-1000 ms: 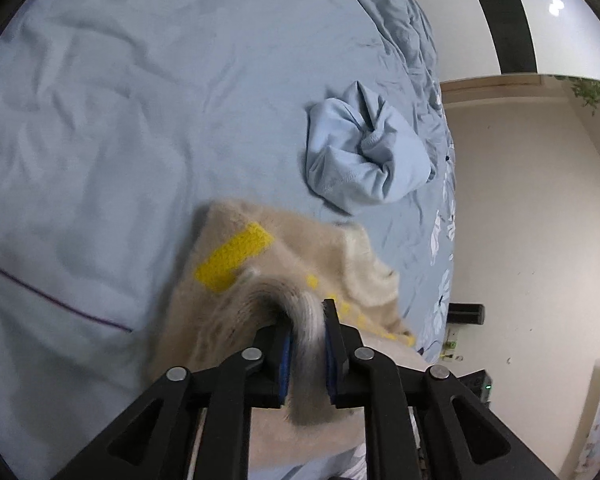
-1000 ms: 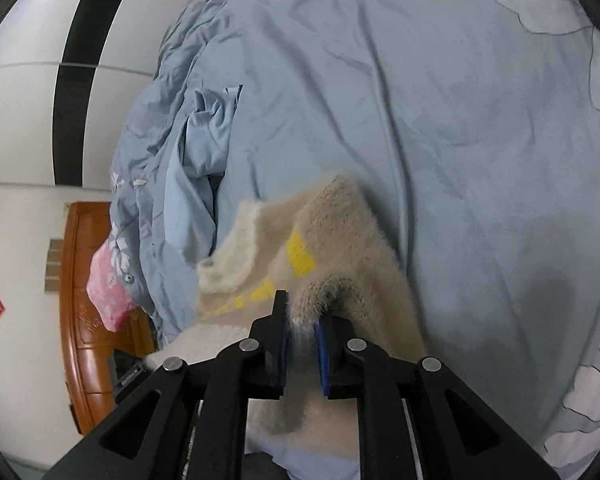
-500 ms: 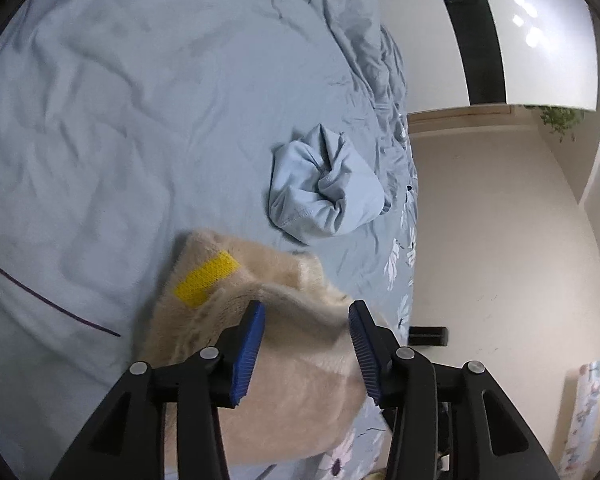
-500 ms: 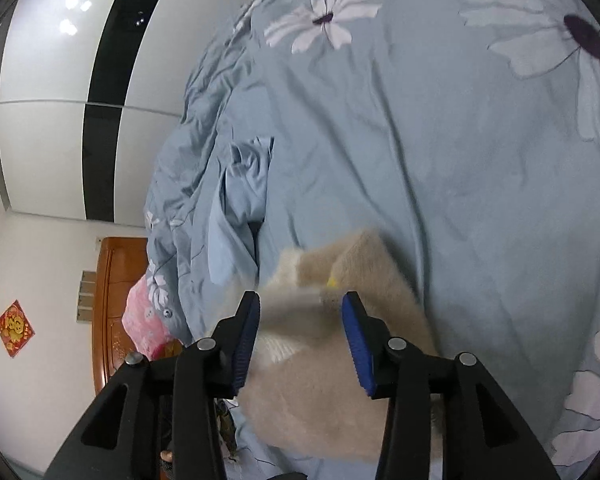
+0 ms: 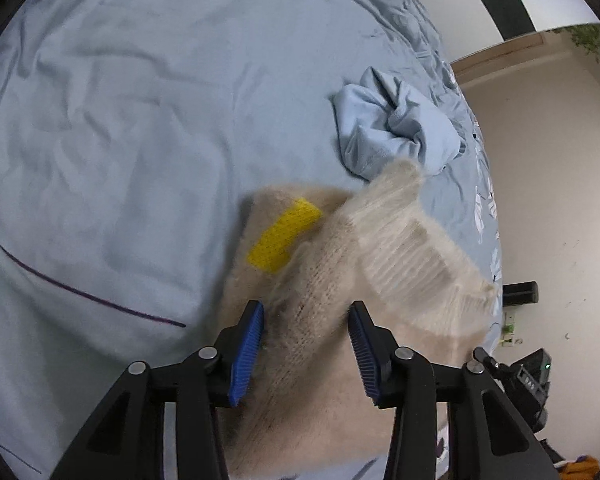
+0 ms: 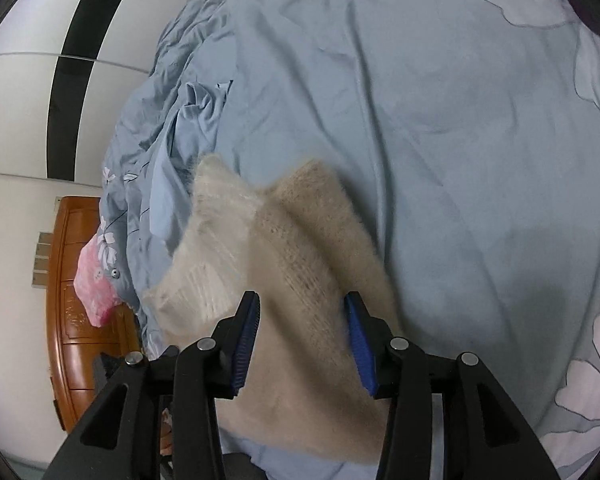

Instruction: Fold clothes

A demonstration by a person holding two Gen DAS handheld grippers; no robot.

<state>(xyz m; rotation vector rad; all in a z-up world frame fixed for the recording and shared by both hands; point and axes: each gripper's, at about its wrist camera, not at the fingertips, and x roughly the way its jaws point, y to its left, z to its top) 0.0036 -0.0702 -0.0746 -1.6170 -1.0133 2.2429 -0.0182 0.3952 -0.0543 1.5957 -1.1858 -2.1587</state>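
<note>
A fuzzy beige sweater [image 5: 340,280] with a yellow patch [image 5: 284,236] lies folded on the blue bed sheet [image 5: 120,120], its ribbed cream hem [image 5: 412,248] folded over on top. My left gripper [image 5: 306,316] is open just above it, jaws wide apart, holding nothing. In the right wrist view the same sweater [image 6: 300,280] lies under my right gripper [image 6: 302,308], which is also open and empty.
A crumpled light blue garment [image 5: 396,132] lies beyond the sweater, also in the right wrist view [image 6: 188,152]. The bed edge runs at the right, with floor and a dark box [image 5: 520,292]. A wooden cabinet [image 6: 80,300] and pink cloth [image 6: 94,284] stand off the bed.
Both grippers were shut on the sweater's fabric one second ago. They opened and let go, and the sweater now lies on the bed with its hem folded over.
</note>
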